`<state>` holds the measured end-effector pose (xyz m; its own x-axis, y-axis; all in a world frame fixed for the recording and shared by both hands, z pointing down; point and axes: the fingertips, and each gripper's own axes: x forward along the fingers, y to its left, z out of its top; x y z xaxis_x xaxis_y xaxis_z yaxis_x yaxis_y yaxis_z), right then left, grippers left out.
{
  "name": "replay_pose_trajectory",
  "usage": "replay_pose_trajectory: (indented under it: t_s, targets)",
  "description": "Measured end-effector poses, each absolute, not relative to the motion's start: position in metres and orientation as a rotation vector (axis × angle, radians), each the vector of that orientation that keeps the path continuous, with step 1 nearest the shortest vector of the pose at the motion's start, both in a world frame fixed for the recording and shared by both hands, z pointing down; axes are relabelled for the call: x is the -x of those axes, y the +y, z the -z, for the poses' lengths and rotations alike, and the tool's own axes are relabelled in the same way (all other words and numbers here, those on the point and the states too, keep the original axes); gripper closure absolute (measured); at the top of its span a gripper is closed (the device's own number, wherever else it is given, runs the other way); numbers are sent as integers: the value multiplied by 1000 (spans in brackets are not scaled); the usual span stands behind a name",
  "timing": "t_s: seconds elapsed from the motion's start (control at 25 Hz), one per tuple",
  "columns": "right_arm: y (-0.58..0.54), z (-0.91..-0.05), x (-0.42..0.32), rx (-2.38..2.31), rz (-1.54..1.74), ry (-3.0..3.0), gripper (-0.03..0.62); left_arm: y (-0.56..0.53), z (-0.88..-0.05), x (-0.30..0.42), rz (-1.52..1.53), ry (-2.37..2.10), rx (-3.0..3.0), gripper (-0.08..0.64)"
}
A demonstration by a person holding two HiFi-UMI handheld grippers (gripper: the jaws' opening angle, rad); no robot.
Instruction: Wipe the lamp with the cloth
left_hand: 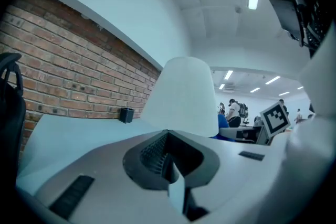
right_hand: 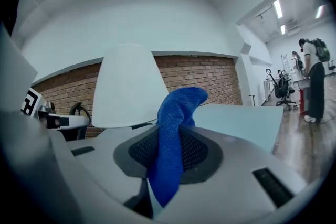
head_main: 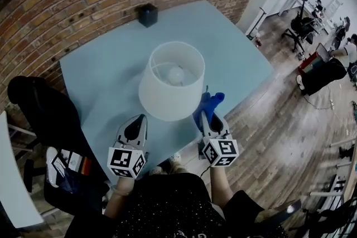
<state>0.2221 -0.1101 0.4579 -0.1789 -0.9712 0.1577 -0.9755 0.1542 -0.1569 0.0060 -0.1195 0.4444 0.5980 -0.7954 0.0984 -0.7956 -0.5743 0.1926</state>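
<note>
- Chair [head_main: 39, 111]: black, hard against the table's [head_main: 106, 72] left edge, just left of the left gripper.
- Left gripper [head_main: 140, 117]: over the table's near edge, tip pointing at the lower left rim of the lamp shade. Its jaws are closed together with nothing between them. The tip is just beside the shade; whether it touches cannot be told.
- Lamp [head_main: 167, 92]: upright on the near part of the table, between the two grippers. The white shade is open at the top, with the bulb showing inside.
- Box [head_main: 148, 15]: small and black, near the far edge by the brick wall [head_main: 83, 3], well apart from the lamp. The table top between them is bare.
- Cloth [head_main: 210, 103]: blue, pinched in the right gripper's jaws and standing up past their tips, just beside the shade's lower right rim.
- Right gripper [head_main: 206, 116]: over the near edge, jaws clamped on the cloth.
- Floor [head_main: 279, 120]: open wood boards beyond the table's right edge.
</note>
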Motion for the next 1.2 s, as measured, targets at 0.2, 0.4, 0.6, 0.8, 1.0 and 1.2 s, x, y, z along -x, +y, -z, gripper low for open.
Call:
replay_pose_trajectory:
  t_s: [0.2, 0.4, 0.6, 0.8, 1.0, 1.2]
  targets:
    - [-82, -453, -205, -2024, -266, -2312, 503, -105, -438, -11, 1, -1234, -2676, 551]
    - [-61, -446, -195, -2056, -157, -2237, 505, -94, -436, -19, 0, -1169, -2725, 551]
    - [-45, -446, -188, -2066, -164, -2226, 506, -79, -435, -23, -4, -1120, -2757, 551]
    - [-35, -444, -177, -2072, -167, -2219, 506, -70, -433, -16, 4, -1102, -2766, 551]
    - [-29, -448, -172, -2087, -178, -2207, 506, -65, -433, -13, 14, -1085, -2771, 551]
    - [-23, -450, -171, -2086, -188, -2200, 506, -61, -435, -10, 10, -1083, -2761, 551]
